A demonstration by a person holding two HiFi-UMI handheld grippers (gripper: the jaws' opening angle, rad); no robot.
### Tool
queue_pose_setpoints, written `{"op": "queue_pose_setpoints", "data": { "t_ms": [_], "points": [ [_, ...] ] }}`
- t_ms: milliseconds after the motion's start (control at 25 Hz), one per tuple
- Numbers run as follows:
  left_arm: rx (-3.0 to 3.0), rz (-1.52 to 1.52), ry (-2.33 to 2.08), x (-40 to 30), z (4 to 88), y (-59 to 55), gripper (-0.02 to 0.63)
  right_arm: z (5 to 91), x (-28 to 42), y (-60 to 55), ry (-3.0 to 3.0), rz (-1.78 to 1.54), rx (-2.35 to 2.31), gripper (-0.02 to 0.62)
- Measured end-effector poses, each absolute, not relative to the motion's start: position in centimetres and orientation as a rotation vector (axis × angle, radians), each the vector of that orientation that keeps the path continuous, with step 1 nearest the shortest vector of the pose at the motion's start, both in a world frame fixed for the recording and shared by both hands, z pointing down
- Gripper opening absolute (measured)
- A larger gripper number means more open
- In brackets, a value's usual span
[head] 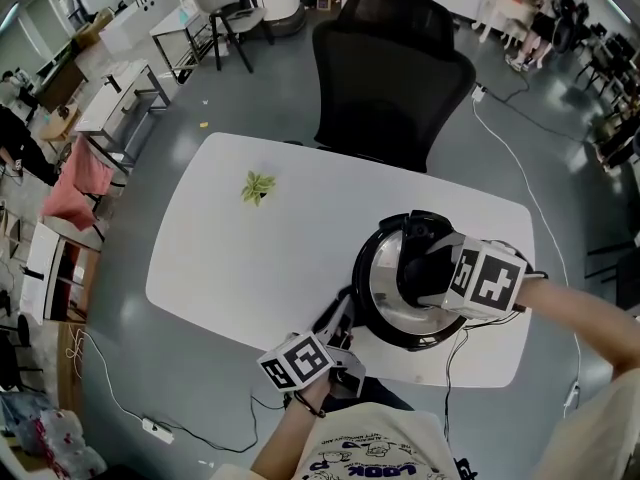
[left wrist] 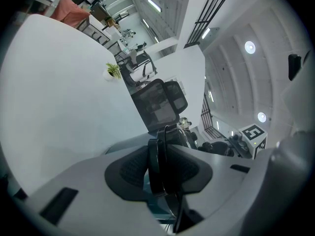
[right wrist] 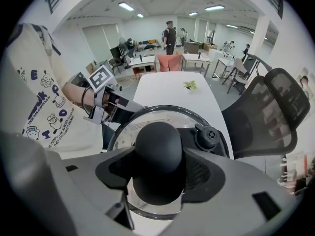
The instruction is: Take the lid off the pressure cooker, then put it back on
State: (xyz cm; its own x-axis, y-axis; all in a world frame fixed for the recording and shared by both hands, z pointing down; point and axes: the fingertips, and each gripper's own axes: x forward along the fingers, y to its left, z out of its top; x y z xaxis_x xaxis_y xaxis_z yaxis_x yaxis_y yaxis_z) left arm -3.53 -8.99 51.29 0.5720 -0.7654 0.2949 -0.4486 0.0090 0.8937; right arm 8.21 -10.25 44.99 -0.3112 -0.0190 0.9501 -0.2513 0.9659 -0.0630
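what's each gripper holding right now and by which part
The right gripper holds the pressure cooker lid by its black knob. The left gripper is clamped on the black side handle of the pot.

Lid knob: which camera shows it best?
The right gripper view: the black knob fills the middle, clamped by the pads of the right gripper, above the lid. In the head view that gripper covers it. The left gripper view shows the cooker's handle, not the knob.

Black-knobbed glass lid (right wrist: 143,123) sits on the steel pressure cooker (head: 372,315) near the table's (head: 250,263) front right edge
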Motion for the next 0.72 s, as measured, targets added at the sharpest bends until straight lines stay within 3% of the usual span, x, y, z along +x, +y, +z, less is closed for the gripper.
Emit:
{"op": "queue_pose_setpoints", "data": {
  "t_ms": [720],
  "points": [
    [1.7,-0.289,-1.053,-3.43,51.13,-9.0,0.14,44.19,8.18,-10.35,-1.932,0.244,0.186,0.295]
  ]
}}
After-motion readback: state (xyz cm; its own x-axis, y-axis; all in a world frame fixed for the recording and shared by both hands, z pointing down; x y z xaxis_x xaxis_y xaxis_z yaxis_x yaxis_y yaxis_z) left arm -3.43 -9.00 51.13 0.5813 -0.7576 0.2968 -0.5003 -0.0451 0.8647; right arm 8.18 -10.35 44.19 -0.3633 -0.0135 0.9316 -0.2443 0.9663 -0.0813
